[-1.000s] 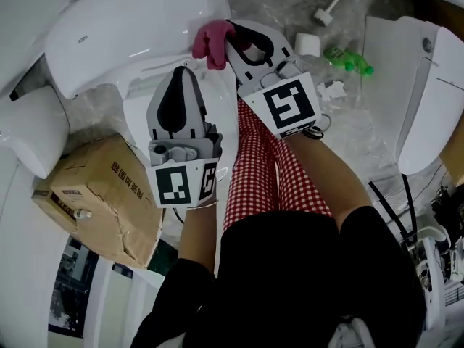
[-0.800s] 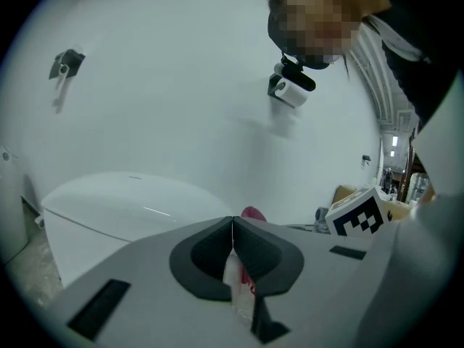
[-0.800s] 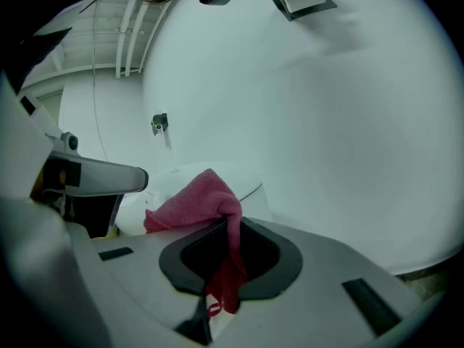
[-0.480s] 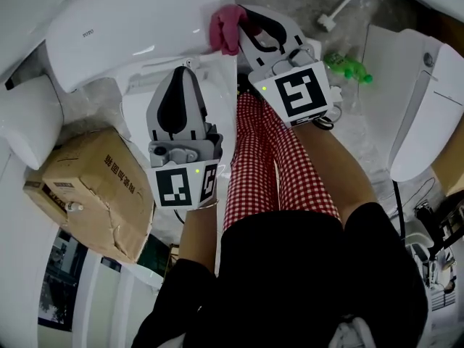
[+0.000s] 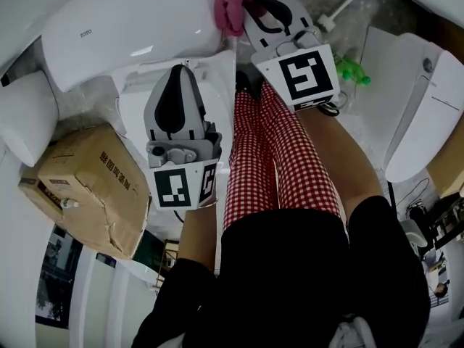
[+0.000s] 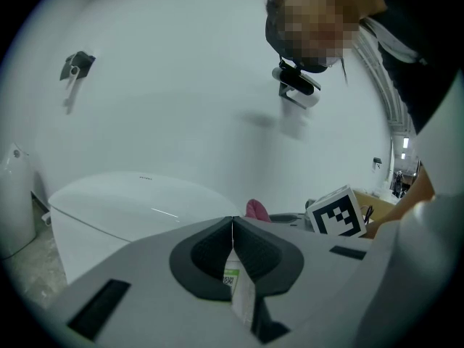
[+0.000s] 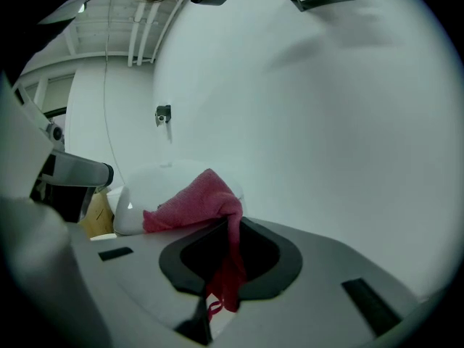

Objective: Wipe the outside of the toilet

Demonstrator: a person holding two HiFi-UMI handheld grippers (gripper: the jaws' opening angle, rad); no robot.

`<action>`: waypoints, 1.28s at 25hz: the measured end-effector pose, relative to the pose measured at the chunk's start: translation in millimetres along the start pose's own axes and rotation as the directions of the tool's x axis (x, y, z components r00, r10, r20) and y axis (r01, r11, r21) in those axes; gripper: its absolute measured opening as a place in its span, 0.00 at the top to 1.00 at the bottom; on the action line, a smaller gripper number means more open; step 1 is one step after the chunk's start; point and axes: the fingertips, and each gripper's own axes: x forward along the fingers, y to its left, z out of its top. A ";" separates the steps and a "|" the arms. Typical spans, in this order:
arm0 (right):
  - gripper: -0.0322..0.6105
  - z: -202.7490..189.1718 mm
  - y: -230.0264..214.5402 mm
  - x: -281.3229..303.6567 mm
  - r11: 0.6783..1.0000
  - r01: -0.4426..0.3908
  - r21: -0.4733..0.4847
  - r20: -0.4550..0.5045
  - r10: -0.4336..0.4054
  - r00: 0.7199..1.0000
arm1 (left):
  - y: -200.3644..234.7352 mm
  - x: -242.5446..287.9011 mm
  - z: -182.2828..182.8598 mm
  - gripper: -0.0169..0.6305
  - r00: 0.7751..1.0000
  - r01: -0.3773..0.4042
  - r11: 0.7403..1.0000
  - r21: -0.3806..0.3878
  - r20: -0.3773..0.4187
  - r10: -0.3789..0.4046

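Note:
A white toilet (image 5: 123, 20) lies across the top of the head view, its lid (image 6: 138, 201) also showing in the left gripper view. My right gripper (image 5: 243, 9) is shut on a pink cloth (image 5: 230, 9), which presses against the toilet's right end. In the right gripper view the pink cloth (image 7: 199, 201) bunches out of the jaws and hangs down between them. My left gripper (image 5: 181, 75) hovers lower over the toilet's base, jaws shut and empty. Its tips (image 6: 232, 222) meet in the left gripper view.
A crumpled cardboard box (image 5: 90, 187) sits at the left. Another white toilet (image 5: 420, 100) stands at the right, with a green bottle (image 5: 351, 69) and a plunger-like tool (image 5: 341, 9) on the plastic-covered floor between. The person's checked trousers (image 5: 268, 158) fill the middle.
My right gripper has carried the pink cloth up and to the right along the toilet's end. The left gripper has barely moved.

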 end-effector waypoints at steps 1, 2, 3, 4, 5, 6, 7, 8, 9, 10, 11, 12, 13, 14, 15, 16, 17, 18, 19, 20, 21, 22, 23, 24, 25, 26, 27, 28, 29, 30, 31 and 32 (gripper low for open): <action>0.86 0.9 -1.7 1.5 1.000 0.000 -0.005 0.002 0.000 1.000 | 0.0 0.3 0.0 0.96 1.000 0.000 1.000 -0.001 -0.001 0.000; 0.86 1.6 -3.4 2.9 1.000 0.001 -0.006 0.002 -0.001 1.000 | -0.1 0.5 -0.3 0.96 1.000 0.000 1.000 -0.001 -0.002 0.000; 0.86 1.9 -5.1 4.3 1.000 0.003 -0.005 0.002 -0.003 1.000 | -0.1 0.6 -0.9 0.96 1.000 0.000 1.000 -0.001 -0.004 0.000; 0.86 2.1 -6.7 5.8 1.000 0.006 -0.003 0.001 -0.006 1.000 | 0.1 0.5 -1.5 0.96 1.000 0.000 1.000 0.000 -0.007 0.000; 0.86 2.5 -8.3 7.3 1.000 0.008 -0.001 0.001 -0.008 1.000 | 0.4 0.4 -1.9 0.96 1.000 -0.001 1.000 0.000 -0.008 0.001; 0.86 3.2 -10.1 9.0 1.000 0.010 -0.001 0.002 -0.010 1.000 | 0.9 0.4 -1.9 0.96 1.000 -0.003 1.000 -0.001 -0.007 0.003; 0.86 4.0 -11.8 10.7 1.000 0.010 -0.002 0.004 -0.010 1.000 | 1.1 0.5 -1.7 0.96 1.000 -0.006 1.000 -0.002 -0.007 0.006; 0.86 4.7 -13.6 12.3 1.000 0.010 -0.005 0.005 -0.010 1.000 | 1.0 0.6 -1.6 0.96 1.000 -0.006 1.000 -0.002 -0.007 0.006; 0.86 5.4 -15.2 14.0 1.000 0.009 -0.007 0.006 -0.009 1.000 | 0.6 0.8 -1.4 0.96 1.000 -0.006 1.000 0.000 -0.008 0.006; 0.86 6.2 -16.8 15.7 1.000 0.010 -0.010 0.006 -0.010 1.000 | 0.1 1.1 -1.1 0.96 1.000 -0.004 1.000 0.001 -0.008 0.004; 0.86 7.1 -18.4 17.5 1.000 0.011 -0.015 0.007 -0.011 1.000 | -0.3 1.4 -0.7 0.96 1.000 -0.003 1.000 0.002 -0.007 0.003; 0.86 8.0 -20.0 19.3 1.000 0.013 -0.020 0.006 -0.013 1.000 | -0.6 1.7 -0.1 0.96 1.000 -0.002 1.000 0.002 -0.006 0.002; 0.86 8.7 -21.6 21.0 1.000 0.015 -0.024 0.006 -0.015 1.000 | -0.7 1.9 0.2 0.96 1.000 -0.002 1.000 0.001 -0.006 0.002; 0.86 9.1 -23.0 22.6 1.000 0.016 -0.026 0.004 -0.016 1.000 | -0.6 2.0 0.4 0.96 1.000 -0.004 1.000 -0.001 -0.006 0.004; 0.86 9.2 -24.3 24.1 1.000 0.016 -0.025 0.003 -0.016 1.000 | -0.4 2.0 0.4 0.96 1.000 -0.006 1.000 -0.003 -0.005 0.006; 0.86 9.2 -25.6 25.7 1.000 0.014 -0.023 0.001 -0.014 1.000 | -0.1 1.9 0.7 0.96 1.000 -0.008 1.000 -0.005 -0.005 0.008; 0.86 9.4 -27.0 27.2 1.000 0.012 -0.020 -0.002 -0.012 1.000 | 0.1 1.9 1.2 0.96 1.000 -0.010 1.000 -0.005 -0.003 0.010; 0.86 9.9 -28.3 28.7 1.000 0.012 -0.020 -0.005 -0.012 1.000 | 0.2 1.8 1.8 0.96 1.000 -0.012 1.000 -0.005 -0.001 0.012; 0.86 10.6 -29.4 30.1 1.000 0.013 -0.022 -0.007 -0.013 1.000 | 0.4 1.7 2.3 0.96 1.000 -0.014 1.000 -0.005 0.000 0.014; 0.86 11.4 -30.4 31.2 1.000 0.015 -0.024 -0.007 -0.015 1.000 | 0.5 1.6 2.6 0.96 1.000 -0.016 1.000 -0.005 0.001 0.016; 0.86 11.9 -31.4 32.1 1.000 0.017 -0.025 -0.007 -0.017 1.000 | 0.4 1.5 2.7 0.96 1.000 -0.018 1.000 -0.005 0.001 0.018; 0.86 12.3 -32.3 32.8 1.000 0.018 -0.025 -0.006 -0.018 1.000 | 0.2 1.5 2.8 0.96 1.000 -0.019 1.000 -0.005 0.002 0.019; 0.86 12.5 -33.0 33.4 1.000 0.018 -0.025 -0.006 -0.019 1.000 | -0.1 1.4 2.8 0.96 1.000 -0.020 1.000 -0.005 0.002 0.020; 0.86 12.7 -33.4 34.1 1.000 0.019 -0.025 -0.005 -0.019 1.000 | -0.3 1.2 2.7 0.96 1.000 -0.021 1.000 -0.005 0.002 0.021; 0.86 12.8 -33.7 34.8 0.999 0.018 -0.026 -0.005 -0.018 1.000 | -0.4 1.1 2.5 0.96 1.000 -0.021 1.000 -0.006 0.002 0.021; 0.86 12.8 -33.9 35.6 0.999 0.017 -0.028 -0.004 -0.017 1.000 | -0.2 0.9 2.4 0.96 1.000 -0.022 1.000 -0.007 0.003 0.022; 0.86 12.8 -34.2 36.3 0.999 0.016 -0.029 -0.004 -0.016 1.000 | 0.0 0.6 2.2 0.96 1.000 -0.024 1.000 -0.008 0.004 0.024; 0.86 12.7 -34.4 36.8 0.999 0.014 -0.031 -0.003 -0.014 1.000 | 0.1 0.0 2.2 0.96 1.000 -0.026 1.000 -0.007 0.005 0.026; 0.86 12.6 -34.6 37.3 0.999 0.013 -0.030 -0.001 -0.013 1.000 | 0.1 -0.6 2.2 0.96 1.000 -0.028 1.000 -0.005 0.005 0.028; 0.86 12.7 -34.8 37.9 1.000 0.012 -0.029 0.002 -0.012 1.000 | 0.0 -1.2 1.9 0.96 1.000 -0.030 1.000 -0.005 0.005 0.030; 0.86 12.9 -35.2 38.7 1.000 0.011 -0.027 0.005 -0.011 1.000 | -0.1 -1.5 1.1 0.96 1.000 -0.031 0.999 -0.008 0.004 0.031; 0.86 13.2 -35.8 39.4 1.000 0.012 -0.026 0.008 -0.012 1.000 | -0.5 -1.6 -0.2 0.96 0.999 -0.032 0.999 -0.009 0.001 0.032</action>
